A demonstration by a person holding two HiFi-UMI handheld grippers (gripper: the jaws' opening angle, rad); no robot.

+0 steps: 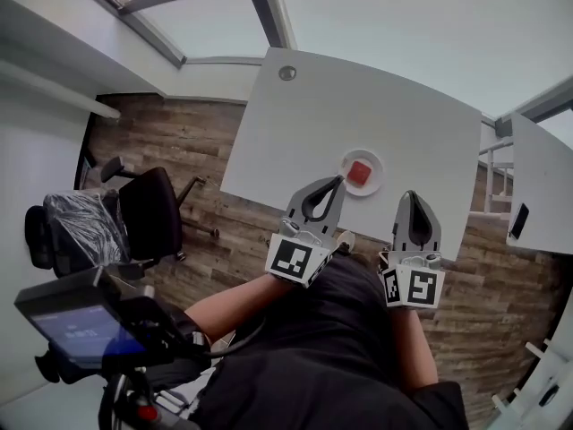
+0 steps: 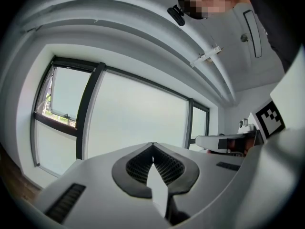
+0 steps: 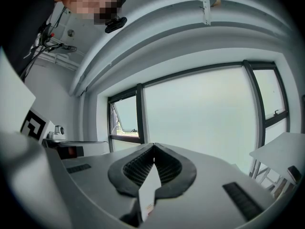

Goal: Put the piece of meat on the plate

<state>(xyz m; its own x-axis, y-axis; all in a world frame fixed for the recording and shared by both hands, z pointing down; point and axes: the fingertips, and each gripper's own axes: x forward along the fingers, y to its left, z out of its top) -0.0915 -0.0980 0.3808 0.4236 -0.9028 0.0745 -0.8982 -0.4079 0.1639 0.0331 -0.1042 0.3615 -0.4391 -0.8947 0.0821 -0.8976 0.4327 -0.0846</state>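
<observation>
Meat (image 1: 359, 172), a red blocky piece, centred on small round white plate (image 1: 377, 176).
Left gripper (image 1: 337, 180) and right gripper (image 1: 411, 195) hold their jaws pressed together on nothing; since the plate sits by the white table's (image 1: 358, 106) near edge, a careless low sweep of either could push it off.

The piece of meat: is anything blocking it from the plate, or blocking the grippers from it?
Nothing visible does. The piece of meat lies on the plate, on the white table. The left gripper and right gripper are shut and empty on the person's side of the plate, with only bare tabletop between.
</observation>
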